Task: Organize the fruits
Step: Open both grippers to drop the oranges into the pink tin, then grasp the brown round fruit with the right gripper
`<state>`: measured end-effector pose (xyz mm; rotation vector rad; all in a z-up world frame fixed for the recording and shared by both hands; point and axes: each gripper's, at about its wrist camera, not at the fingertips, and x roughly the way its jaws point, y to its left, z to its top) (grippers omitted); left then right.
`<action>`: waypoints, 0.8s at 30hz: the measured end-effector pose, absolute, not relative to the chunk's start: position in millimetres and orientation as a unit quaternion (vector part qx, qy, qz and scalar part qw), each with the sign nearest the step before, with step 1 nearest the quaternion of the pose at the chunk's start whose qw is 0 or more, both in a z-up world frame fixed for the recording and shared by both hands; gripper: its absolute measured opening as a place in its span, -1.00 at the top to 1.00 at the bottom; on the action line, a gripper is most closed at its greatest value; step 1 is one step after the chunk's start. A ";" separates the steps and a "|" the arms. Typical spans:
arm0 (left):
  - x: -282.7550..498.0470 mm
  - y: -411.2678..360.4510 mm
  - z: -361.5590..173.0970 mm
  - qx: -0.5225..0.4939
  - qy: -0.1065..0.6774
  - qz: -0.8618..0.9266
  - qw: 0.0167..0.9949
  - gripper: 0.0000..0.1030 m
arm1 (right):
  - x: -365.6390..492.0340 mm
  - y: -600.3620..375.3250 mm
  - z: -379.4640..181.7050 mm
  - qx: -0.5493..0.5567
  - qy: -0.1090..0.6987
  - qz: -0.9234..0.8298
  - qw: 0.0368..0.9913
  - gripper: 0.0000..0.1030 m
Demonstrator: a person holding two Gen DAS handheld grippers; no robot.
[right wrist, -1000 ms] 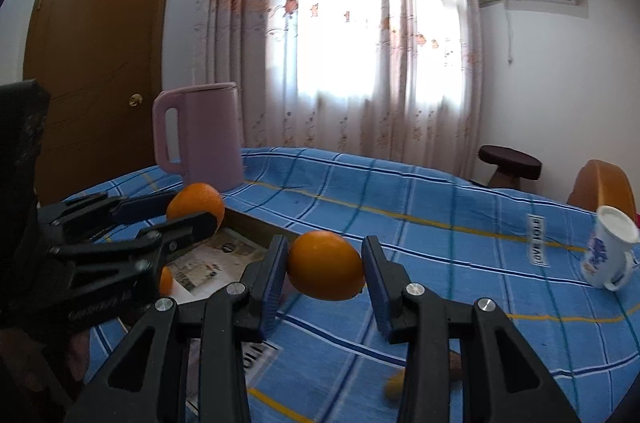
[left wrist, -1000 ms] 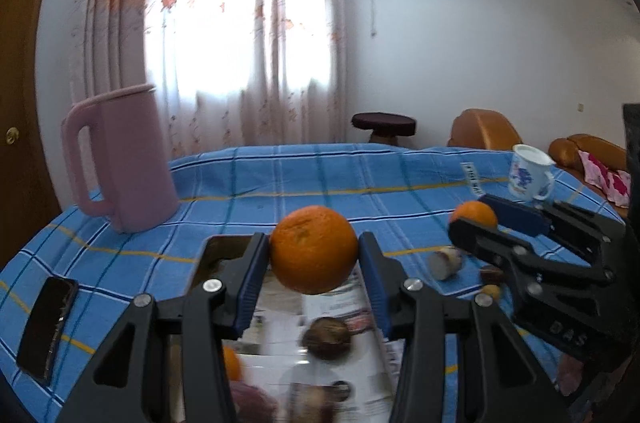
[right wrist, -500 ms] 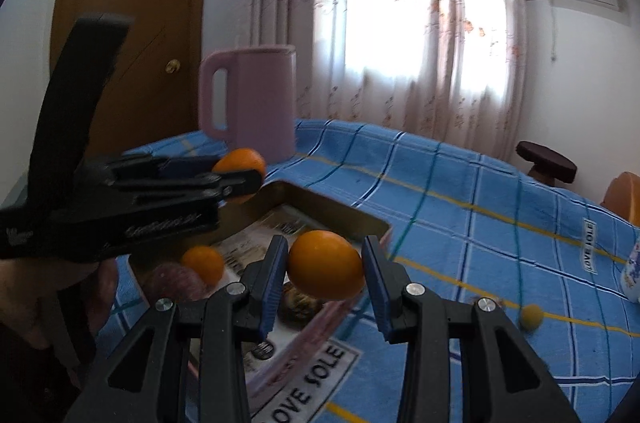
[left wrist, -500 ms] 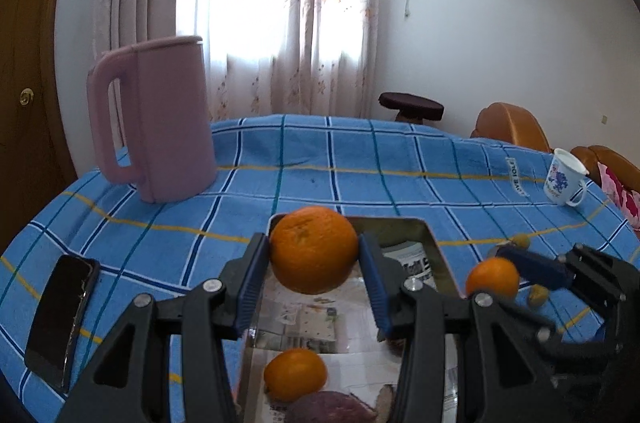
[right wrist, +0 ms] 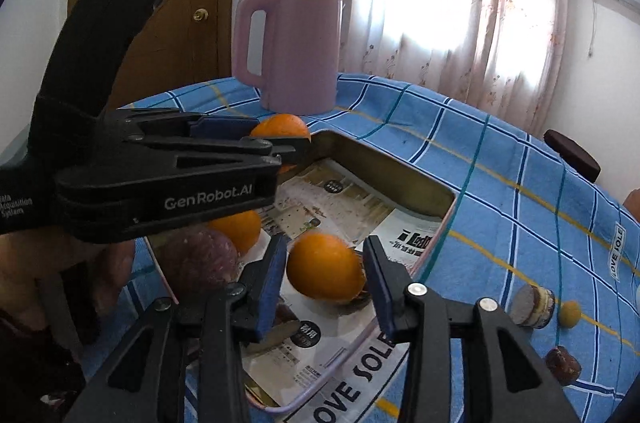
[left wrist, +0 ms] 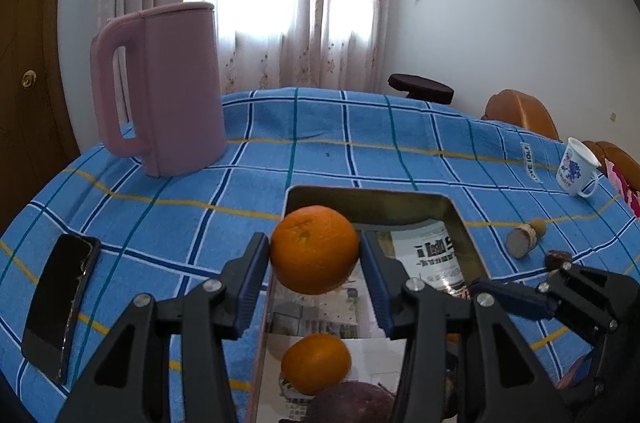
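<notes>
My left gripper (left wrist: 315, 263) is shut on an orange (left wrist: 315, 249) and holds it above the far left part of a metal tray (left wrist: 368, 201) lined with newspaper. In the right wrist view my right gripper (right wrist: 326, 273) has its jaws spread, and an orange (right wrist: 325, 272) sits between them, apart from both pads, over the tray (right wrist: 384, 167). Another orange (left wrist: 316, 363) and a dark purple fruit (left wrist: 356, 401) lie in the tray's near end. The left gripper (right wrist: 280, 147) with its orange shows at the left of the right wrist view.
A pink jug (left wrist: 168, 87) stands at the back left of the blue checked tablecloth. A black phone (left wrist: 60, 303) lies at the left. A white mug (left wrist: 576, 167) stands far right. Small nuts and a yellow fruit (right wrist: 570, 313) lie right of the tray.
Both grippers moved over the tray. My right gripper's jaws have opened away from its orange, which now sits lower in the tray. The left gripper still holds its orange.
</notes>
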<state>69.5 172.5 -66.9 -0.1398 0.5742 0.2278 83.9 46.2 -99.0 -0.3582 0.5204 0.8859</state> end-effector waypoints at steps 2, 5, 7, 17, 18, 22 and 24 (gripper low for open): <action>66.2 173.0 -64.8 -0.071 0.275 0.120 0.951 -0.27 | 82.3 39.6 -96.3 -0.157 0.242 0.426 0.857 -0.36; 58.9 168.5 -56.5 -0.069 0.258 0.122 0.956 -0.43 | 74.8 20.8 -93.5 -0.155 0.230 0.417 0.866 -0.36; 54.5 160.8 -49.2 -0.061 0.246 0.118 0.960 -0.46 | 75.1 -4.8 -91.5 -0.147 0.226 0.398 0.877 -0.36; 65.5 79.1 -38.1 -0.015 0.232 0.049 0.971 -0.67 | 141.7 -123.0 -93.7 -0.060 0.287 0.256 0.921 -0.36; 67.8 71.4 -39.6 -0.010 0.235 0.044 0.971 -0.67 | 148.1 -129.1 -96.1 -0.051 0.298 0.250 0.920 -0.36; 74.0 45.0 -45.1 0.006 0.243 0.028 0.970 -0.71 | 159.7 -135.5 -101.9 -0.033 0.328 0.252 0.910 -0.36; 76.2 36.8 -47.5 0.013 0.246 0.024 0.969 -0.73 | 162.3 -133.2 -103.1 -0.035 0.333 0.253 0.908 -0.36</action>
